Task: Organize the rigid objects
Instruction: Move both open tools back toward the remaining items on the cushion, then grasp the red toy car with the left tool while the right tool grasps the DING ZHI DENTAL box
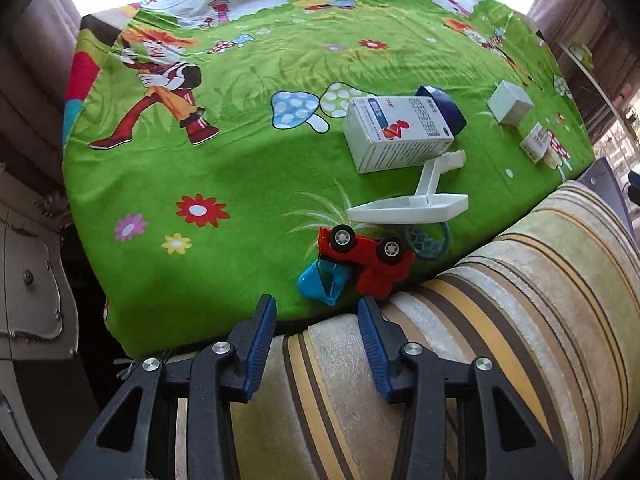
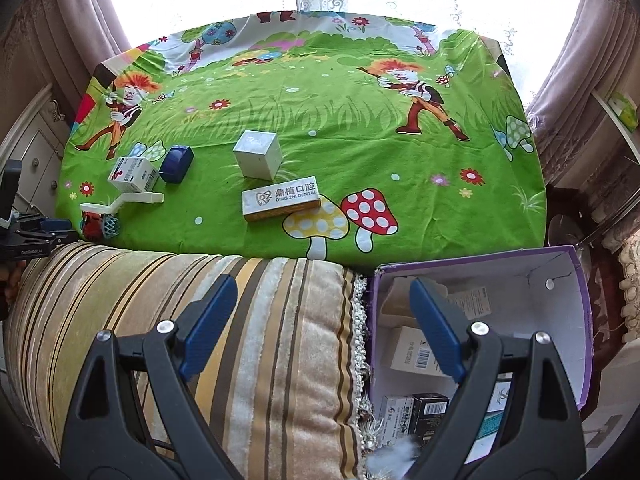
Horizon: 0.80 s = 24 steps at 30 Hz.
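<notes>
Only the left wrist view shows the red toy car on its side against a blue scoop, just beyond the left gripper, jaws apart and empty. Only the right view shows the purple box holding cartons, under the right gripper, jaws wide, empty. The green cartoon-print surface, between striped cushion and curtained window, carries three white cartons, one navy case.
</notes>
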{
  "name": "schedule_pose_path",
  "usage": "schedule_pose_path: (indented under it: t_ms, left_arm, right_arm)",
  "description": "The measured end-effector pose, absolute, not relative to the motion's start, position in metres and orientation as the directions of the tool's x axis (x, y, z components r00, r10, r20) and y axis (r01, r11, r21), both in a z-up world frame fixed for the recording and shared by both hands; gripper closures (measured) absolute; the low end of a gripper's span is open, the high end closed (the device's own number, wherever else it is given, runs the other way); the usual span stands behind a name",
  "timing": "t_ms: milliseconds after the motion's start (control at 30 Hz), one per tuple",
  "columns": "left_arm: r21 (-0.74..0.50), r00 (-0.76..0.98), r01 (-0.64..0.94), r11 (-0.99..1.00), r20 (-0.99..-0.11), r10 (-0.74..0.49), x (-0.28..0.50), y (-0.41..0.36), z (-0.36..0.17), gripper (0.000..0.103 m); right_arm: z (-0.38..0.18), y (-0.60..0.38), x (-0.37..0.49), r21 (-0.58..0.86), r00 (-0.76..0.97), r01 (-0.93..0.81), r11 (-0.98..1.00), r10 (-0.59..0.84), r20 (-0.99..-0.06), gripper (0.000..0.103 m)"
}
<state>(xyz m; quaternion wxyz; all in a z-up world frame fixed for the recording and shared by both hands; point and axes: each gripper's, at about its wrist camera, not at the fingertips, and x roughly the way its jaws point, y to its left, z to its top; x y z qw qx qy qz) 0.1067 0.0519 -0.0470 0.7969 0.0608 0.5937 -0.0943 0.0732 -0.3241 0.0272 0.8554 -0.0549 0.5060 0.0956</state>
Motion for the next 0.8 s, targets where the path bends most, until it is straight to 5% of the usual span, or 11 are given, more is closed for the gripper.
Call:
schedule_pose_path:
  t_ms: [100,267,800]
  left_arm:
    - [0.006,0.268,0.253,0.967,-0.961,-0.064,0.114,0.046,-0.053,0.059]
    - [-0.004,0.256,0.284,0.959,-0.963,-0.080,0.122,0.041,-0.059,0.075]
    - [-0.105,0.282,0.090,0.990,-0.951,-0.126,0.128,0.070,-0.025,0.076]
  right_arm:
    - [0.025,-0.319,0.075,0.002,0.462,-0.229,0.973,0.110,-0.880,0.013]
    - [0.021,-0.314,0.077,0.007,0.449,-0.242,0.970,0.118,-0.886,0.013]
    - [0.023,-0.307,0.074,0.022,0.441,-0.270,0.963,0.144,-0.886,0.013]
